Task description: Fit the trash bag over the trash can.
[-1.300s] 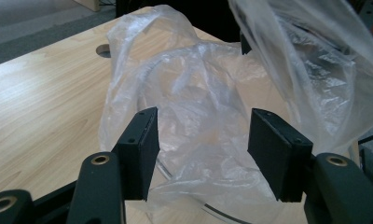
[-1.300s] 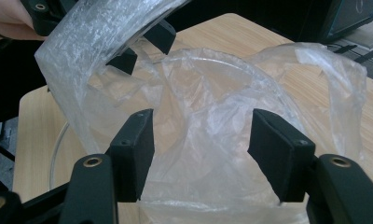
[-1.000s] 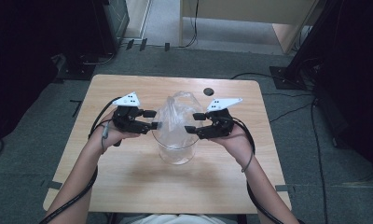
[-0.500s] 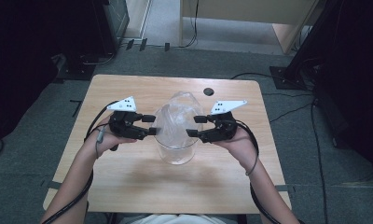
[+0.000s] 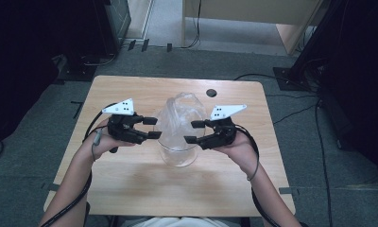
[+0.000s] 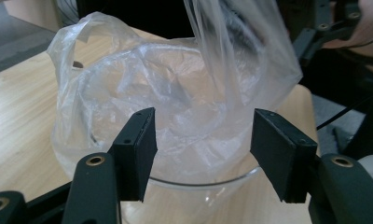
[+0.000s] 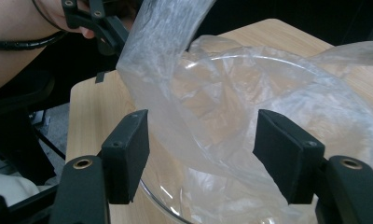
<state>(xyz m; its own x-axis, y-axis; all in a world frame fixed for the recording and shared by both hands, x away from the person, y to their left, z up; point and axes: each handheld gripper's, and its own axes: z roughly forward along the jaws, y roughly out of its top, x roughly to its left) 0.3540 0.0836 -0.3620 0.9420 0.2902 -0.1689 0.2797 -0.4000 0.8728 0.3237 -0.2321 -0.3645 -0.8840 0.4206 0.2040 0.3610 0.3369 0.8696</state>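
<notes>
Glass bowl (image 5: 179,156): most of its wall sits behind the clear plastic bag (image 5: 177,118); in the left gripper view the bottom edge cuts its base.

Plastic bag: top cropped in both gripper views; whether it touches my pads I cannot tell.

My left gripper (image 5: 149,128): body cut off by the bottom edge of its own view.

My right gripper (image 5: 194,132): likewise.

My forearms: cropped at the high view's bottom edge.

Dark disc (image 5: 210,92) on the table (image 5: 130,184): too small to identify.
</notes>
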